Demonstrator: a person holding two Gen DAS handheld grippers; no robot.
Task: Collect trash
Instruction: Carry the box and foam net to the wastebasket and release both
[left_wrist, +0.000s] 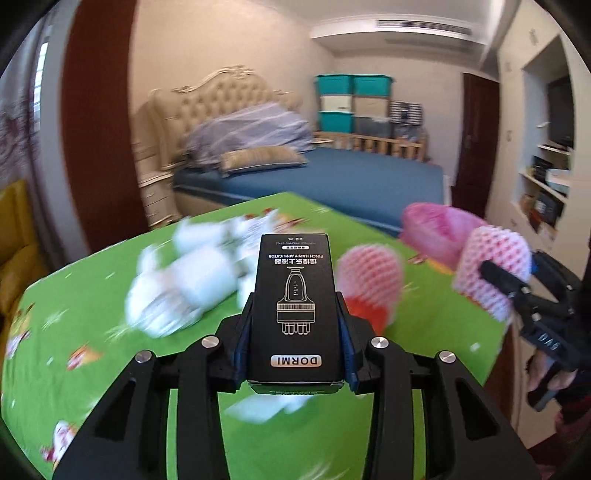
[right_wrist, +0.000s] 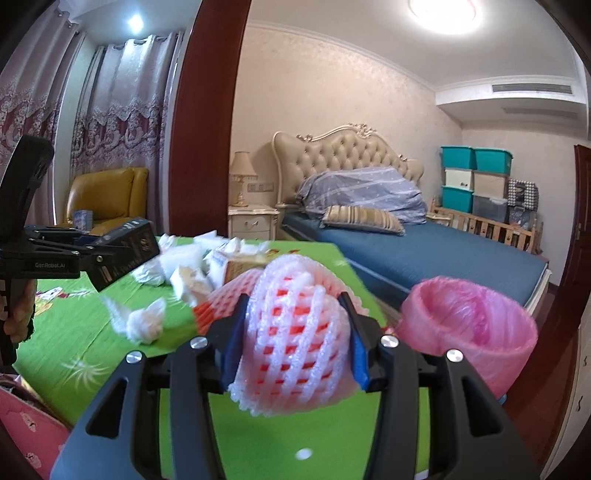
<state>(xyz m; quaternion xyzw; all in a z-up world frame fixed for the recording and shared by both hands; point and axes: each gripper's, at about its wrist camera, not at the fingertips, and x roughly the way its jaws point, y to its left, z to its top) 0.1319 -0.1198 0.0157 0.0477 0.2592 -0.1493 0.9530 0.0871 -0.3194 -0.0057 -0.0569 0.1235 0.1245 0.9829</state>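
- Left wrist view: nearest the lens, the left gripper (left_wrist: 295, 314) is clamped on a black box (left_wrist: 295, 295), both pads flat on its long sides, label up.
- The box is held clear above the green table (left_wrist: 92, 288); a white scrap below it is blurred.
- Crumpled tissues (left_wrist: 184, 284) are left on the cloth to the upper left, and a second foam net (left_wrist: 369, 280) lies just right of the box.
- The pink-lined bin (left_wrist: 436, 229) is seen at the table's far right edge, with the right gripper (left_wrist: 495, 280) and its load near it.
- Judged: the box should be carried level to the bin and released only once over the opening, so that it is not tipped onto the rim.
- Right wrist view: nearest the lens, the right gripper (right_wrist: 295, 332) is closed on a foam net (right_wrist: 291, 332), which is squeezed between the pads and bulges above and below.
- The bin (right_wrist: 469, 332) stands just to the right, mouth open, liner rolled over the rim.
- Judged: the net is light and springy, so it should be lowered well into the mouth before the jaws are opened; otherwise it may bounce out.
- The left gripper (right_wrist: 125, 251) with the box (right_wrist: 129, 247) is seen at the left, over the table (right_wrist: 74, 332), well apart from the bin; the hands are best emptied in turn, to avoid a clash.
- Tissues (right_wrist: 177, 266) and a small carton (right_wrist: 243, 266) remain to be collected.
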